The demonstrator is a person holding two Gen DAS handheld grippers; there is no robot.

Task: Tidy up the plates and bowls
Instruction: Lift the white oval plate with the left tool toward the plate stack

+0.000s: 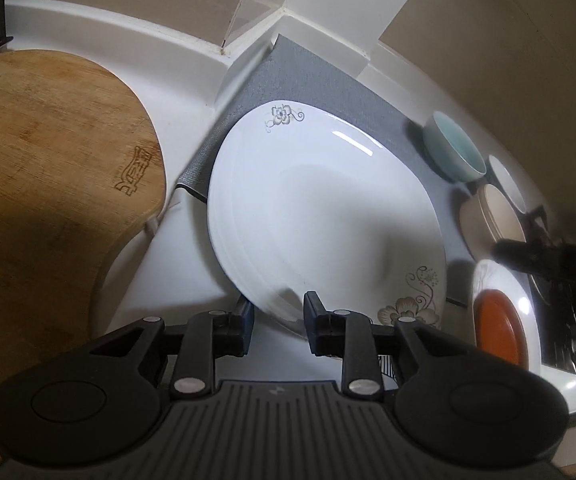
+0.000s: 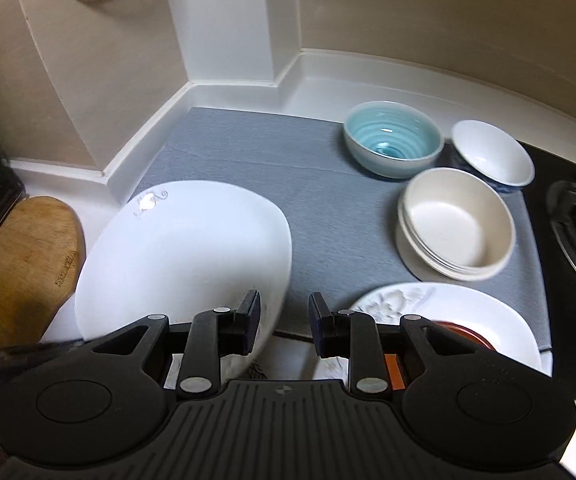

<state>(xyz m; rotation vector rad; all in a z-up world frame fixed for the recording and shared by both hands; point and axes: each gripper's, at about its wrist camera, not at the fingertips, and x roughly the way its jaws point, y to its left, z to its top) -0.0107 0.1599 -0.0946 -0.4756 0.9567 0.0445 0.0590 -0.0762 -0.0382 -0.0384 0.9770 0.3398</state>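
Cream bowls (image 2: 458, 226) were already nested far right on the mat (image 2: 328, 208). The left gripper (image 1: 277, 312) straddled the white plate (image 1: 320, 208), jaws apart, near left. The right gripper (image 2: 283, 320) gaped empty. Plates remained unstacked.

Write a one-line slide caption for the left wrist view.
Left gripper straddling the near rim of a white floral plate on a grey mat, wooden cutting board alongside.

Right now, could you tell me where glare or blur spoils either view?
Left wrist view: bright glare streak on the white plate, dark shadow over the cutting board. Right wrist view: the plate's flower print is washed out by glare, and the stacked cream bowls look slightly motion-blurred.
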